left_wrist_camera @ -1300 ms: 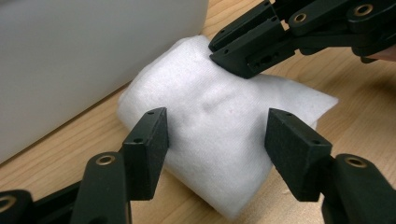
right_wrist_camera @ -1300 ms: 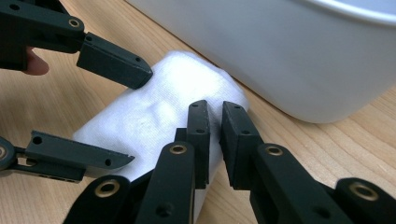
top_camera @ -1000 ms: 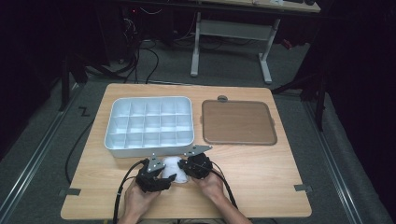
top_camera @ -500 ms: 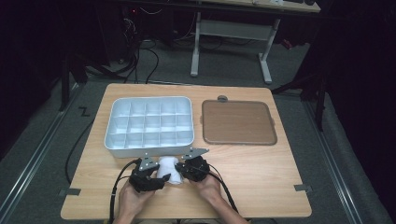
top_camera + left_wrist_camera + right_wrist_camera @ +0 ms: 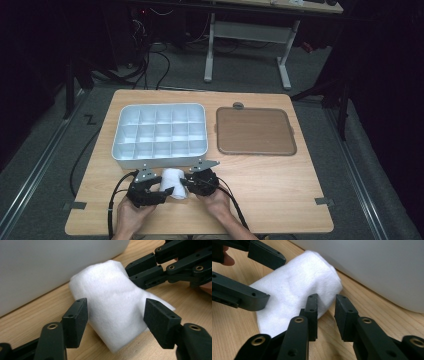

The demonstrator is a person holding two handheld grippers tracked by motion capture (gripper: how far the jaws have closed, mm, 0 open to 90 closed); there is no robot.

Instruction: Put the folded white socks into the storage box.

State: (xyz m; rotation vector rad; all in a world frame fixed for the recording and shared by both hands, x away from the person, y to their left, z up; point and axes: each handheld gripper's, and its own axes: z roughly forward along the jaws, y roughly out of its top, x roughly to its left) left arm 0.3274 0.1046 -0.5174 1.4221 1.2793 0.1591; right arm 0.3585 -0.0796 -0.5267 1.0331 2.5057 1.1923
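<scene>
Rolled white cloth (image 5: 172, 183) (between claws)

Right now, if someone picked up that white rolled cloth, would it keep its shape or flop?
The white rolled cloth would probably sag and partly unroll: it looks like soft, fuzzy fabric with a loose flap lying on the wooden table. It likely weighs little. Pushed sideways, its rounded form might roll a bit.

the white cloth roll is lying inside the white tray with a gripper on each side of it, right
Not quite. The cloth roll lies on the table in front of the tray, not inside it, as the high view shows. The left gripper and right gripper do flank it, one on each side.
</scene>
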